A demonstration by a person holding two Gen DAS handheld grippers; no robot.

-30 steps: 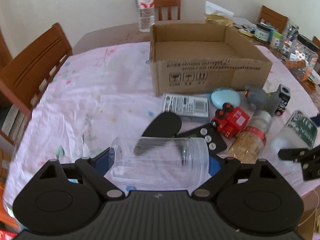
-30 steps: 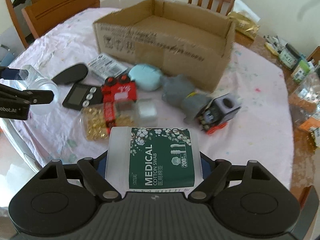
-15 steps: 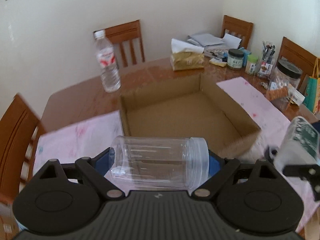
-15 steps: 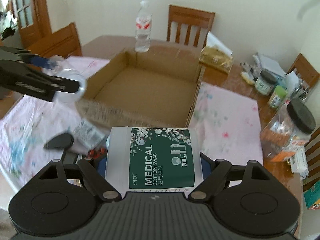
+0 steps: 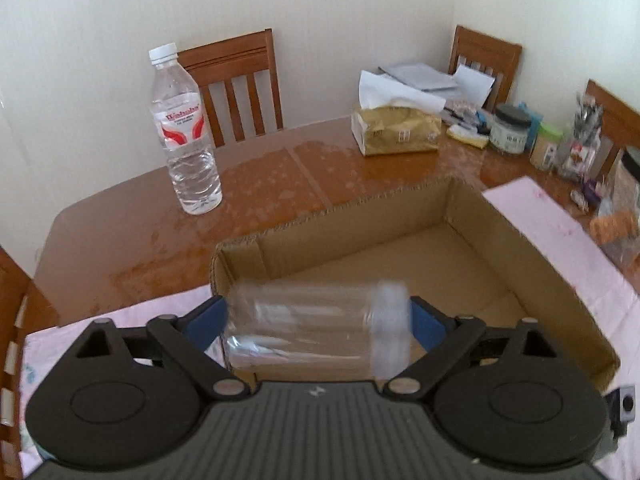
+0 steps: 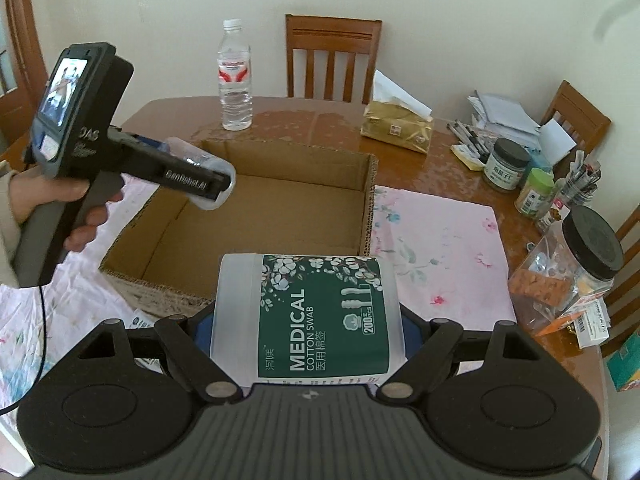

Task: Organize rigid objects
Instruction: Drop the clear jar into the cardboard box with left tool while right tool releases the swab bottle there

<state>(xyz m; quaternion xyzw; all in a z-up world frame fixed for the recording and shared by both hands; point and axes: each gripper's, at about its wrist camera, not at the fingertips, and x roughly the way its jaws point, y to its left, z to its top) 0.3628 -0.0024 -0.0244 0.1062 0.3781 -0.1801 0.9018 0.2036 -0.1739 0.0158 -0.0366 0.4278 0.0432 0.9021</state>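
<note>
My left gripper (image 5: pixel 316 320) holds a clear plastic jar (image 5: pixel 312 330) sideways between its blue pads, over the near left corner of the open cardboard box (image 5: pixel 568 292). The jar looks blurred. The right wrist view shows the left gripper (image 6: pixel 212 184) with the jar (image 6: pixel 200 160) above the box's left wall (image 6: pixel 160 216). My right gripper (image 6: pixel 306 320) is shut on a white tub of medical cotton swabs (image 6: pixel 308 316) with a green label, held just before the box's near wall. The box is empty inside.
A water bottle (image 5: pixel 184 136), a gold tissue pack (image 5: pixel 396 132), jars and pens (image 6: pixel 536 184) stand on the brown table beyond the box. A black-lidded plastic jar (image 6: pixel 576 268) stands at the right. Chairs (image 6: pixel 332 60) ring the table. A pink cloth (image 6: pixel 440 240) lies under the box.
Both grippers rose from the cluttered cloth and moved forward to the box with their loads. The left jar now hangs over the box's corner and looks blurred.
</note>
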